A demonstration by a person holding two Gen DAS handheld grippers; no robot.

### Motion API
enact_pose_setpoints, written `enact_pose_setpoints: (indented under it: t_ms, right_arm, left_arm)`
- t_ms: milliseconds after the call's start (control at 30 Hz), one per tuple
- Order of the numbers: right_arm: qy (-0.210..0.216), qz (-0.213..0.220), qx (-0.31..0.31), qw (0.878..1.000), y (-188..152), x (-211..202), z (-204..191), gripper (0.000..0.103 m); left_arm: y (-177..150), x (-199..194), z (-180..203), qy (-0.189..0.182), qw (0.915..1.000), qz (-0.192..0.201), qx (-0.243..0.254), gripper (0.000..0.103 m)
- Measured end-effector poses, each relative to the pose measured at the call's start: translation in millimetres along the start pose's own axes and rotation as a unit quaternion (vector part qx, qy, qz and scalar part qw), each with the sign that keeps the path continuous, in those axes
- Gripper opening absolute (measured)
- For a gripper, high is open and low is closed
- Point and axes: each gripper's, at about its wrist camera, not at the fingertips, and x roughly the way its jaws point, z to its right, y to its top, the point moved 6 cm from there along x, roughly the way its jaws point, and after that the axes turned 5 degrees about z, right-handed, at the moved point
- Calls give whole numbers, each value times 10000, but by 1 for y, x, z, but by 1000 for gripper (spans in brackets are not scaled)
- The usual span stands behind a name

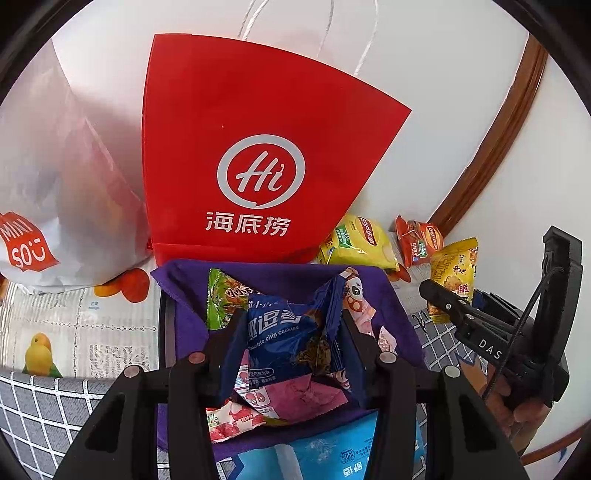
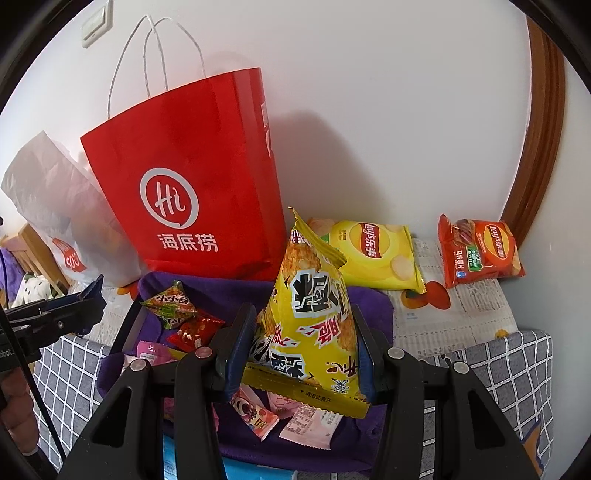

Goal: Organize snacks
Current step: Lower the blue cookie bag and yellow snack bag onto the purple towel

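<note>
While the left tongs (image 1: 291,332) pinched a blue cookie pack (image 1: 286,328) and the right tongs (image 2: 301,345) clamped a yellow bag (image 2: 314,325) above the purple bin (image 2: 229,291), either slick packet risked slipping or crushing.

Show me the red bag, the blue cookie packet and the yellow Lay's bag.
Red bag (image 2: 177,206): right wrist view, its white logo.
Blue cookie packet (image 1: 284,332): left wrist view, its printed front.
Yellow Lay's bag (image 2: 373,251): right wrist view, its front centre.

Red paper bag (image 1: 255,147), white plastic bag (image 1: 55,184), wall switch (image 2: 95,23)
</note>
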Motion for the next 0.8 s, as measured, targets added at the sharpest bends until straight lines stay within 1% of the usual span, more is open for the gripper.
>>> enact_pose_setpoints:
  t_ms: [500, 800]
  right_arm:
    - [13, -86, -145, 9999, -5, 5, -7, 49]
    - [-9, -133, -77, 9999, -5, 9, -1, 49]
  left_arm:
    - [1, -2, 0, 2, 10000, 15, -5, 46]
    - [7, -4, -25, 37, 9995, 67, -291, 46]
